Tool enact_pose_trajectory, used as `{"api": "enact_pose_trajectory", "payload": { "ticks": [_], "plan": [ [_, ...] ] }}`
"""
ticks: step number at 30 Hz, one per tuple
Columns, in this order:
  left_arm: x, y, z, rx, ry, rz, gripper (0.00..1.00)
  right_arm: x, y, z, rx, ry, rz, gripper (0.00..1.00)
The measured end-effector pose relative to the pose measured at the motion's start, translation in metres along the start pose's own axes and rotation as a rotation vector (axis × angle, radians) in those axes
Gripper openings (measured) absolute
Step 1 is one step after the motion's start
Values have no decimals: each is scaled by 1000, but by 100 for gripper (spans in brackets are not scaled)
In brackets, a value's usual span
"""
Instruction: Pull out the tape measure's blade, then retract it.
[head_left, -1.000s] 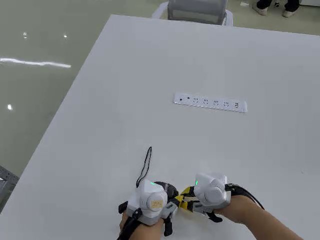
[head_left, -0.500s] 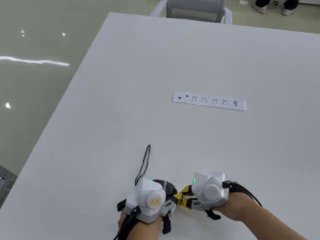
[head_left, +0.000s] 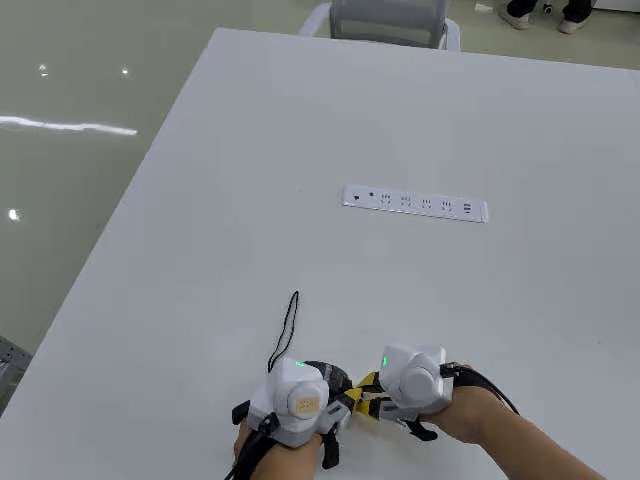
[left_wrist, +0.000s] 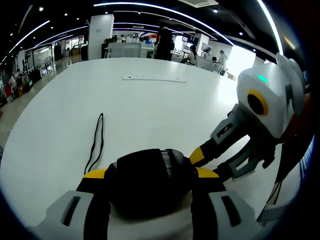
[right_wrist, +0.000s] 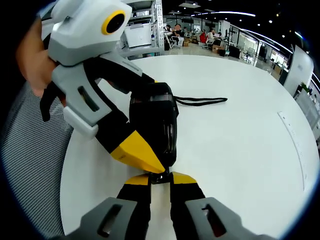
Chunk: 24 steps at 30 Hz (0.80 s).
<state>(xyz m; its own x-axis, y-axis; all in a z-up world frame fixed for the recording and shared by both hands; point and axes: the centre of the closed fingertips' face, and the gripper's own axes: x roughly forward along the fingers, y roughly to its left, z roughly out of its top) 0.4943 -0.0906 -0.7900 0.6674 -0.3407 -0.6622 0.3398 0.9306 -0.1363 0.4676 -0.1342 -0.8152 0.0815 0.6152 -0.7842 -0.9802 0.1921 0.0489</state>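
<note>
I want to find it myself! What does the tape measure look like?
Look at the near edge of the big white table, this side of the power strip. There the left claw squeezes the tape measure while the right claw pinches its edge. It's the only round black lump, with a thin black cord stretching away from it.

Power strip (head_left: 414, 204) behind tape measure (left_wrist: 150, 176)

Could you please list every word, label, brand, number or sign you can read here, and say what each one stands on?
No text here can be read.
Power strip: tiny marks beside the sockets, too small to read.
Tape measure: the black case shows no print that can be made out.
</note>
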Motion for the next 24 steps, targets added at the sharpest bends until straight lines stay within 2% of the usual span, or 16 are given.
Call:
{"api": "enact_pose_trajectory", "payload": {
  "ticks": [7, 16, 24],
  "plan": [
    [0, 0, 0, 1, -5, -1, 63, 1, 1, 2, 18, -10, -13, 13],
    [-1, 0, 0, 0, -5, -9, 63, 1, 1, 3, -12, -15, -6, 14],
    [0, 0, 0, 1, -4, -15, 64, 1, 1, 3, -2, -6, -18, 15]
  ]
}}
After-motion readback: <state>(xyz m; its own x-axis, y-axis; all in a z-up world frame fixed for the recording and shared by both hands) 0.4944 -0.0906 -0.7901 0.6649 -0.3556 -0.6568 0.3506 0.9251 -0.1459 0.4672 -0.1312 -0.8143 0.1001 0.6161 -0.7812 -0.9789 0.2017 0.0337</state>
